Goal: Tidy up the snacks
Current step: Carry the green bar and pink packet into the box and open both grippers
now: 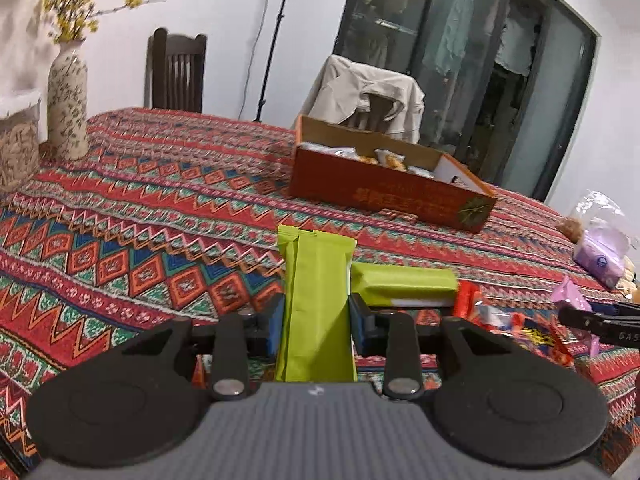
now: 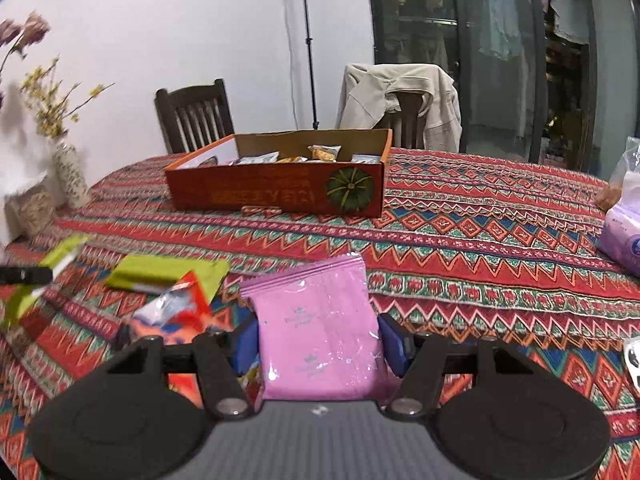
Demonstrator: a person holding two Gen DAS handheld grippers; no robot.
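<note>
My left gripper (image 1: 317, 320) is shut on a green snack packet (image 1: 316, 296) and holds it upright above the patterned tablecloth. My right gripper (image 2: 318, 340) is shut on a pink snack packet (image 2: 316, 328), also raised off the table. An open orange cardboard box (image 1: 384, 192) with several snack packets inside stands further back; it also shows in the right wrist view (image 2: 280, 192). A second green packet (image 1: 404, 286) lies flat on the cloth, also seen in the right wrist view (image 2: 164, 274). Red and orange packets (image 2: 176, 312) lie beside it.
A patterned vase (image 1: 67, 104) with yellow flowers and a woven basket (image 1: 16, 152) stand at the table's left. Clear and purple bags (image 2: 624, 216) sit at the right edge. Two chairs (image 2: 196, 116) stand behind the table, one draped with a beige jacket (image 2: 400, 96).
</note>
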